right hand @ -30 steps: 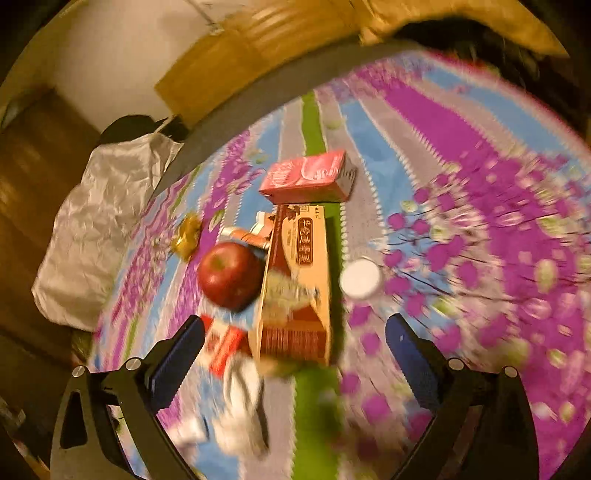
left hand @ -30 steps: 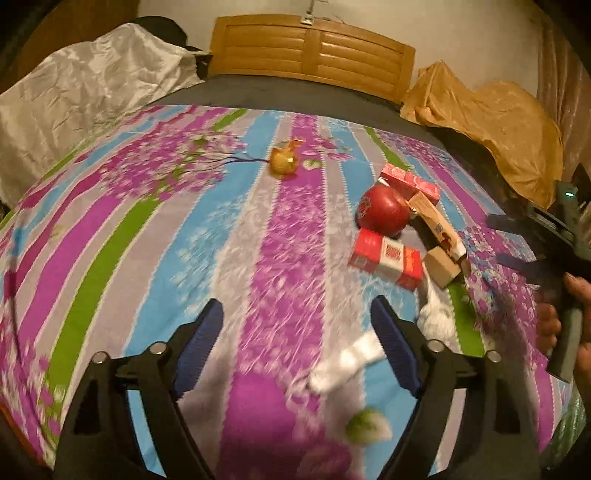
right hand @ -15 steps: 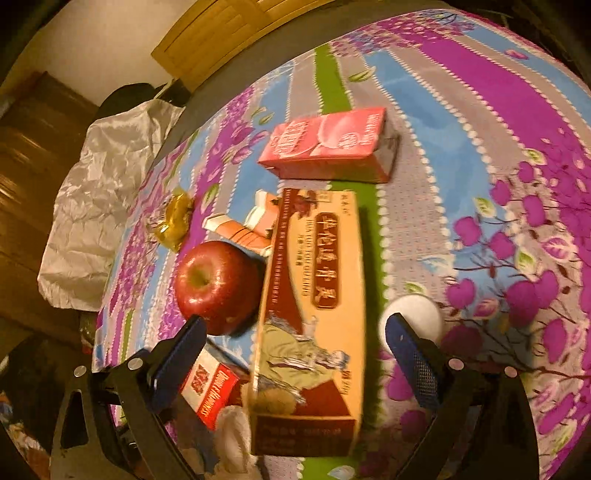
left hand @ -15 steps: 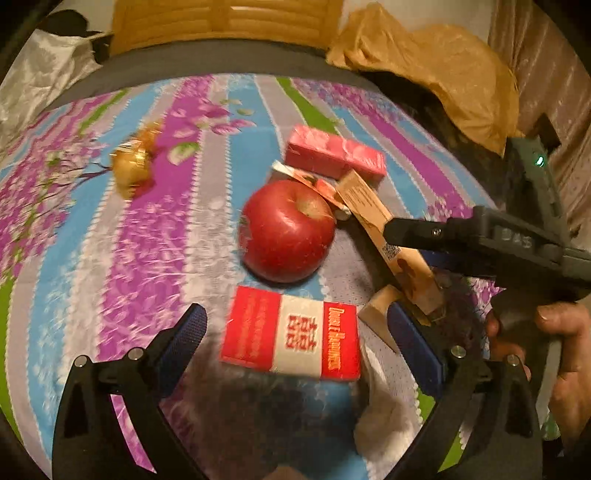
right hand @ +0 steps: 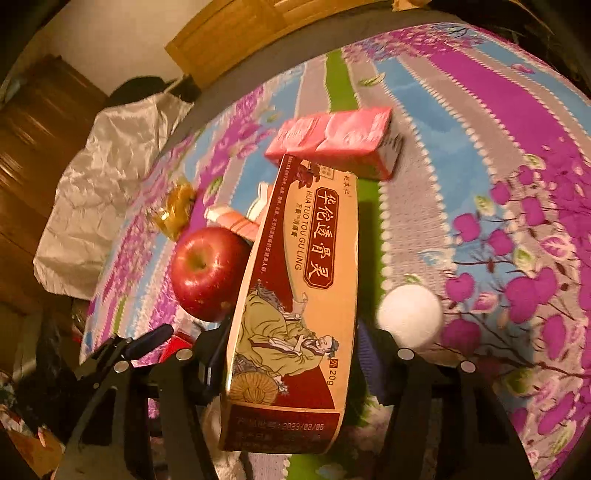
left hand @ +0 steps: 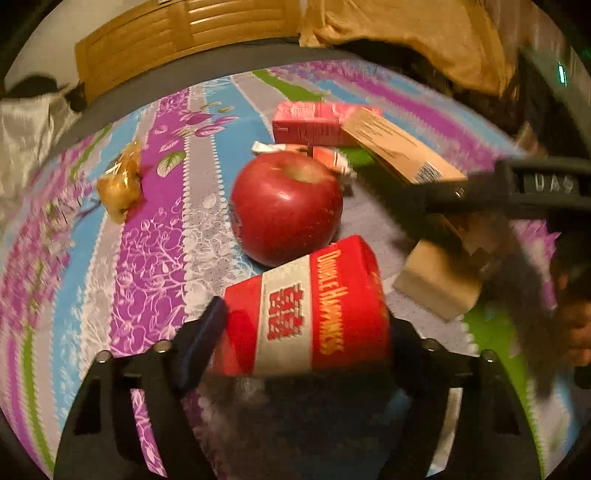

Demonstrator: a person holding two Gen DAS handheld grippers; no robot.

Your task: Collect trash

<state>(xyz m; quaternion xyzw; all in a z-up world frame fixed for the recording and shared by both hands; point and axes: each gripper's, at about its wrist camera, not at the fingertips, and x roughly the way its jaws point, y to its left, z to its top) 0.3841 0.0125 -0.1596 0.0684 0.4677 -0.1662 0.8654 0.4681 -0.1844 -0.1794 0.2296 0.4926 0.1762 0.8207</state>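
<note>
Two wrist views over a bed (left hand: 155, 258) covered in a striped, flowered cloth. In the left wrist view, the left gripper (left hand: 306, 325) has just been closing, and its fingers now clamp a red-and-white cigarette pack (left hand: 306, 310) from both sides; the pack sits tilted, its far end just beside a red apple (left hand: 286, 206). Beyond the apple lie a crumpled red-and-white wrapper (left hand: 325, 157) and a pink carton (left hand: 314, 123), with a gold foil wrapper (left hand: 120, 184) well apart to the left. At right, the right gripper's black body (left hand: 517, 192) reaches across in front of a long tan box (left hand: 399, 151), and a small tan block (left hand: 439, 284) lies below it. A hand (left hand: 572, 325) shows at the right edge.

In the right wrist view, the right gripper (right hand: 291, 354) has also just been closing and now grips the long tan box (right hand: 295, 314) near its close end; the box bears a robed figure and Chinese lettering, and its far end rises toward the pink carton (right hand: 332, 140). The apple (right hand: 207, 273) lies just left of the box, and a white ball (right hand: 410, 317) lies just right of it. The gold foil wrapper (right hand: 177, 210) lies farther left. A silver crumpled bag (right hand: 103, 192) rests beside the bed, below a wooden headboard (right hand: 229, 33).
</note>
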